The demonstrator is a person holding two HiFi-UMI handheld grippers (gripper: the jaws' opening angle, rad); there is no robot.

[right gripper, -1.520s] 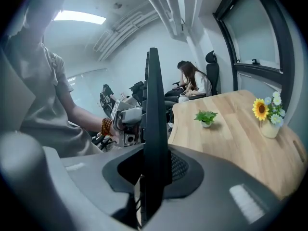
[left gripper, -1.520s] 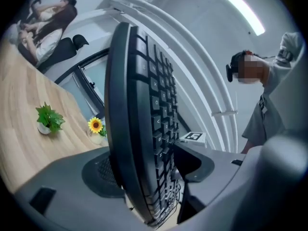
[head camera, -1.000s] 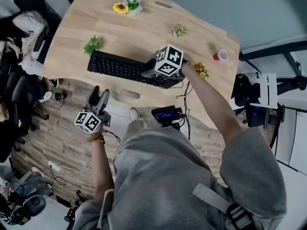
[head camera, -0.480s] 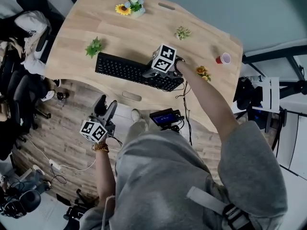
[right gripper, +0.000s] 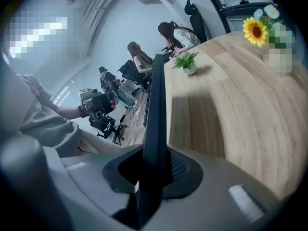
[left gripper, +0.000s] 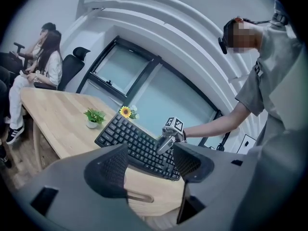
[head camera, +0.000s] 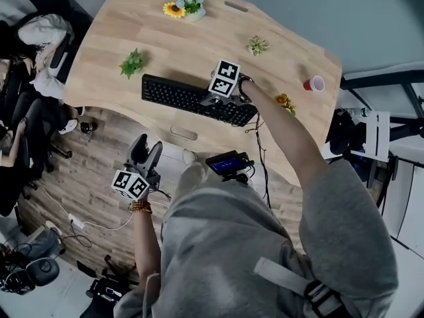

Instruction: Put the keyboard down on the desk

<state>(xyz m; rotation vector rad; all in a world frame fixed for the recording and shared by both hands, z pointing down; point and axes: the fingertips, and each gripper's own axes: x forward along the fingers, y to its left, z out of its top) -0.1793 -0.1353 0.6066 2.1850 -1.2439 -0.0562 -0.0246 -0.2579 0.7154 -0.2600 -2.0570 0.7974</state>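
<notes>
1. Right hand-held gripper (head camera: 212, 100): its jaws are narrow and clamped on the thin edge of the keyboard (head camera: 187, 98). In the right gripper view the black slab runs edge-on straight out from between the pads (right gripper: 179, 170).
2. Left hand-held gripper (head camera: 146, 150): its jaws stand wide with nothing between them. It hangs below the front edge of the surface (head camera: 106, 32), well apart from the keyboard, and gives no support.
3. Keyboard position: over the near part of the surface, close to the front edge and tilted. It casts a shadow on the wood. I cannot tell whether any corner touches yet.
4. Judged step: final lowering, release not yet done.
5. Risk A: the grip is a single point on a long edge, right of the middle. The long left end is unsupported, so it could pivot in the pads and strike the wood corner-first.
6. Risk B: if the jaws open while it is tilted, the keyboard would drop and slap down or skid.
7. Risk C: it is near the front edge. If it lands too far forward it could overhang and tip to the floor.
8. Risk D: the small potted plant (head camera: 132, 63) stands near the keyboard's left far corner. A swing of that end could knock it over.
9. Risk E: a dark cable (head camera: 260, 148) hangs over the front edge by the right end. Its owner is unclear, and it may snag or drag.
</notes>
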